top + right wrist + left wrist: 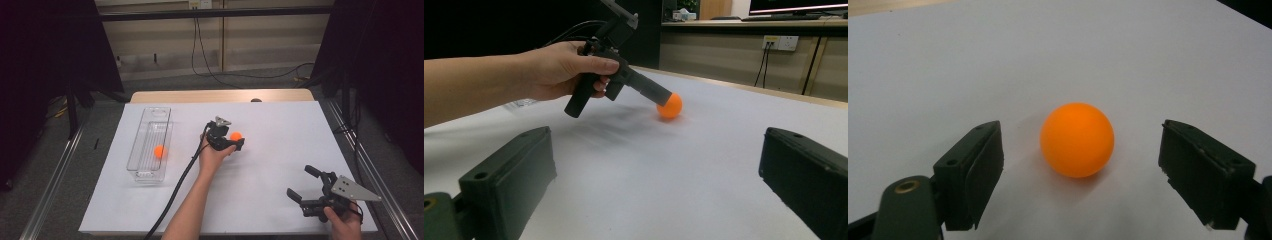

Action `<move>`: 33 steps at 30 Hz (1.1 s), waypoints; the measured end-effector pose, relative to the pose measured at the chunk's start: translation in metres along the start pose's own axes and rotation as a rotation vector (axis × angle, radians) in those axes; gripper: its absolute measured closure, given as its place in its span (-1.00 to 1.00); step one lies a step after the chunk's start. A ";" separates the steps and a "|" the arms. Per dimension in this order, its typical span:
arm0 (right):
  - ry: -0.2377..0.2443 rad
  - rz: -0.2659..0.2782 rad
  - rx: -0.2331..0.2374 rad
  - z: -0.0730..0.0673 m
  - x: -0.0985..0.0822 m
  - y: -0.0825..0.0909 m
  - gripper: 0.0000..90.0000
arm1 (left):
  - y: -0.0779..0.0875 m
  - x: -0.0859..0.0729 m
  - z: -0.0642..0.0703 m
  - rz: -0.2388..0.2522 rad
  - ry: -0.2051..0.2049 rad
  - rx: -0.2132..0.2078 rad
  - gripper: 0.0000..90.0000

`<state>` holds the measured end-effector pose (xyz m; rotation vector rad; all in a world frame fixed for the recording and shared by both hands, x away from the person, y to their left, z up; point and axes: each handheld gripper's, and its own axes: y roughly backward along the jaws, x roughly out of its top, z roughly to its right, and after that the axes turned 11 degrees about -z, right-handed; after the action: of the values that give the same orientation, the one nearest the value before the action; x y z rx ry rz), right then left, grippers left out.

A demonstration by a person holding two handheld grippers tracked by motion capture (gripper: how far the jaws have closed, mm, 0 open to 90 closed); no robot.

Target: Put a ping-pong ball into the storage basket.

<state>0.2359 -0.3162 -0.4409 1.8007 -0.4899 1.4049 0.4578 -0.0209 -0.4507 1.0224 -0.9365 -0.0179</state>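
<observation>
At frame centre on the tabletop (280,165), the ball (235,135) is bracketed by the left gripper (239,143), jaws apart and not yet touching. Closing on it seems next, then carrying to the bin (134,160) at left. The right gripper (303,184) is held apart, idle, lower right.

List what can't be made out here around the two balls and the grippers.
- Left gripper, high view: the hand and gripper body cover its jaws.
- Ball on the sheet, right gripper view: one jaw covers its near side, so contact can't be judged there.
- Ball in the clear tray, high view: too small to tell whether it touches the tray wall.
- Right gripper, high view: frame edge cuts off the hand holding it.
</observation>
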 end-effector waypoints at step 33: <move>-0.003 0.005 -0.002 0.002 0.000 0.001 -0.97 | -0.017 0.005 0.003 -0.017 -0.052 0.036 -0.09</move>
<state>0.2362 -0.3180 -0.4407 1.8010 -0.4973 1.4048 0.4654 -0.0349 -0.4599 1.0675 -0.9784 -0.0414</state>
